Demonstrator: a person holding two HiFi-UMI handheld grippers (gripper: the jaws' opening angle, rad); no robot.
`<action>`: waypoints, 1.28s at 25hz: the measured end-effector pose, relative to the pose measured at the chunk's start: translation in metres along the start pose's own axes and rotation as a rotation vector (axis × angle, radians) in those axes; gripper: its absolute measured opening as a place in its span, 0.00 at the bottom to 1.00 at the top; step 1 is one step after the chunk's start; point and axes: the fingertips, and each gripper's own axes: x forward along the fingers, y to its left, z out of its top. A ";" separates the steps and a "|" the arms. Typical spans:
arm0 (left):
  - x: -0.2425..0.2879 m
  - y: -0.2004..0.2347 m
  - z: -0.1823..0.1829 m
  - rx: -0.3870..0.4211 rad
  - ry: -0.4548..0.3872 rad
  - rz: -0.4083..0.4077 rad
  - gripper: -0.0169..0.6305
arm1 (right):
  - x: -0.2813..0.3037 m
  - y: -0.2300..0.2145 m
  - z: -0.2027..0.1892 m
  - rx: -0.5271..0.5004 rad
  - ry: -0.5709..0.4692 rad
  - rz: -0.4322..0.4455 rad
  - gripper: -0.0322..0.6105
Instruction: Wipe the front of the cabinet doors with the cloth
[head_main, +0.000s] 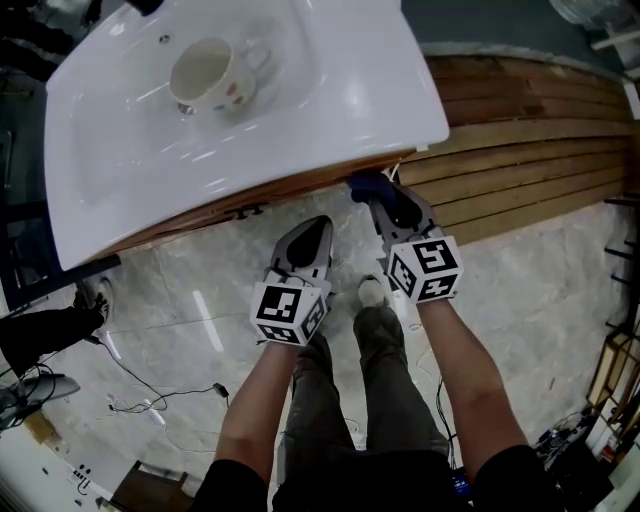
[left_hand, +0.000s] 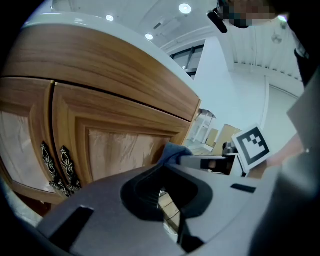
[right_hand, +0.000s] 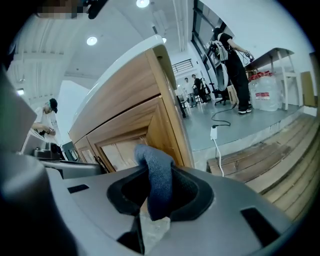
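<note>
The wooden cabinet doors (left_hand: 115, 145) stand under a white basin top, with dark ornate handles (left_hand: 60, 167) where they meet. In the head view only the cabinet's top front edge (head_main: 250, 205) shows. My right gripper (head_main: 385, 195) is shut on a blue cloth (head_main: 365, 186), which is held close to the right door near its right end. In the right gripper view the cloth (right_hand: 157, 175) sticks up from between the jaws, just before the door panel (right_hand: 125, 150). My left gripper (head_main: 318, 228) hangs a little back from the doors, shut and holding nothing.
The white basin (head_main: 330, 90) overhangs the cabinet and holds a spotted cup (head_main: 210, 75). Wooden planks (head_main: 520, 150) run along the floor to the right. Cables (head_main: 170, 395) lie on the marble floor at the left. People (right_hand: 230, 60) and water bottles (right_hand: 265, 92) stand far off.
</note>
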 end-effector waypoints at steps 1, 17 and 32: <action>-0.002 0.001 -0.001 -0.001 0.001 -0.001 0.03 | -0.002 0.003 0.001 0.014 -0.008 0.002 0.21; -0.069 0.075 -0.026 -0.046 0.010 0.112 0.03 | 0.029 0.106 -0.046 -0.005 0.085 0.139 0.21; -0.109 0.129 -0.045 -0.082 0.021 0.189 0.03 | 0.099 0.155 -0.079 0.048 0.148 0.167 0.21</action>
